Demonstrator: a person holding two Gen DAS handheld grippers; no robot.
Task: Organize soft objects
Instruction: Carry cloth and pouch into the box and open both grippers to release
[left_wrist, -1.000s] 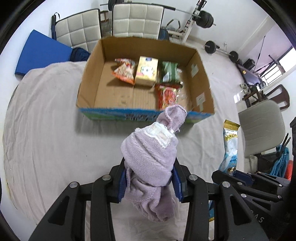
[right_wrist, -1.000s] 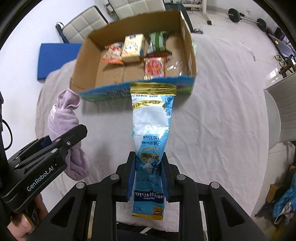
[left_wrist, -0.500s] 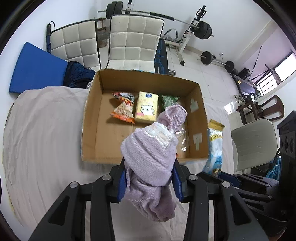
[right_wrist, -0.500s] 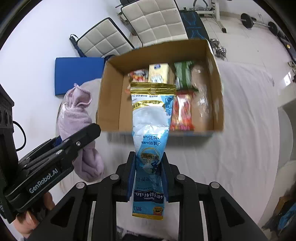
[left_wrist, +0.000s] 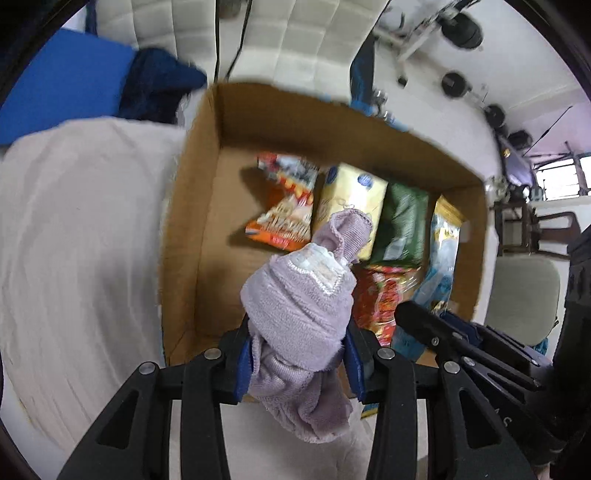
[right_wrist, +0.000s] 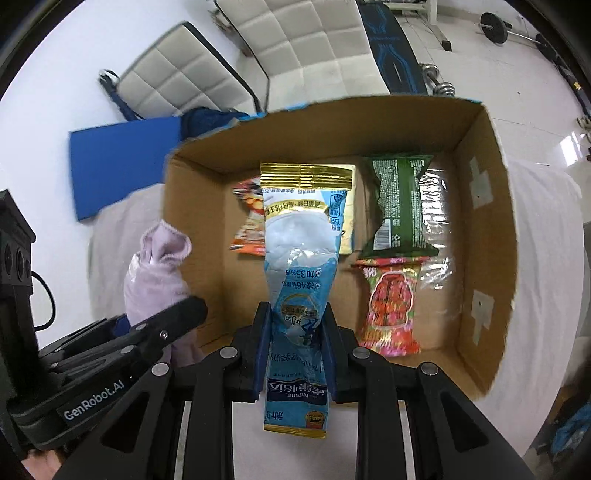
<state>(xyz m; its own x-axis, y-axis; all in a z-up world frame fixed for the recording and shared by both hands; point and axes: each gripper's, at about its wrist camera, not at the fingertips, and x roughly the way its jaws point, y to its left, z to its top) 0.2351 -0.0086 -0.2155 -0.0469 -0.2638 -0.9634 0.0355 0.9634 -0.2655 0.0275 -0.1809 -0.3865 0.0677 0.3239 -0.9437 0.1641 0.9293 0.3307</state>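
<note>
My left gripper (left_wrist: 299, 350) is shut on a bundled lilac cloth (left_wrist: 303, 306) and holds it over the near left part of an open cardboard box (left_wrist: 184, 229). My right gripper (right_wrist: 293, 332) is shut on a blue and white milk-powder pouch with a gold top (right_wrist: 301, 240) and holds it above the box (right_wrist: 484, 221). The cloth also shows in the right wrist view (right_wrist: 157, 273), and the pouch in the left wrist view (left_wrist: 441, 243). Inside the box lie an orange snack bag (left_wrist: 284, 210), a yellow pack (left_wrist: 351, 199), a green pack (right_wrist: 400, 206) and a red bag (right_wrist: 391, 306).
The box stands on a table under a pale cloth (left_wrist: 74, 240). Beyond it are white padded chairs (right_wrist: 295, 48), a blue mat (right_wrist: 118, 162), a dark blue garment (left_wrist: 159, 88) and gym weights (right_wrist: 495, 26). A grey chair (left_wrist: 521, 295) stands to the right.
Both grippers have moved forward from in front of the box to above its inside, still holding the cloth and the pouch. The box now fills both views.
</note>
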